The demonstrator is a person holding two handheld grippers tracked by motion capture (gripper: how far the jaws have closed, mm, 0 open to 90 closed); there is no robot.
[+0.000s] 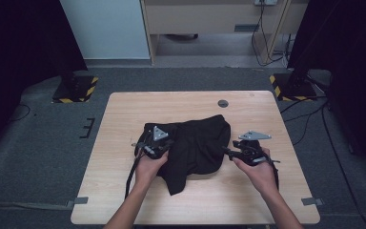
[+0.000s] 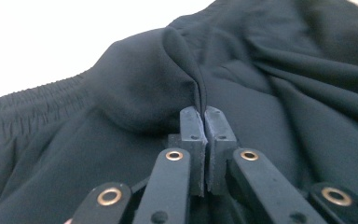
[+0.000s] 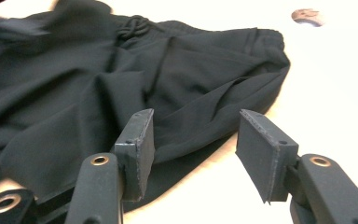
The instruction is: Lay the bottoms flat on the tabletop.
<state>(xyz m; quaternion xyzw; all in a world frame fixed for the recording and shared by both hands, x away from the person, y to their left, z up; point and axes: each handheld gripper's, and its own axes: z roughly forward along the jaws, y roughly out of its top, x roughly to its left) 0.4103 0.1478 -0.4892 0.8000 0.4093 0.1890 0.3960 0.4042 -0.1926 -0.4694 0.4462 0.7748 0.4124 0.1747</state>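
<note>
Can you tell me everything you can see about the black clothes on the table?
The black clothes look like shorts of thin, soft cloth with a stretchy gathered waistband and a knotted drawstring. They lie crumpled in a wrinkly heap on the middle of the wooden table, one flap trailing toward the person. The left gripper is shut on a raised fold of the cloth. The right gripper is open at the heap's edge, not pinching it.

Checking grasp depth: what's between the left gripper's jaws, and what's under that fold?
A pinched ridge of the black garment sits between the left gripper pads, jaws shut on it. Under the raised fold only more black fabric shows; the table beneath is covered.
</note>
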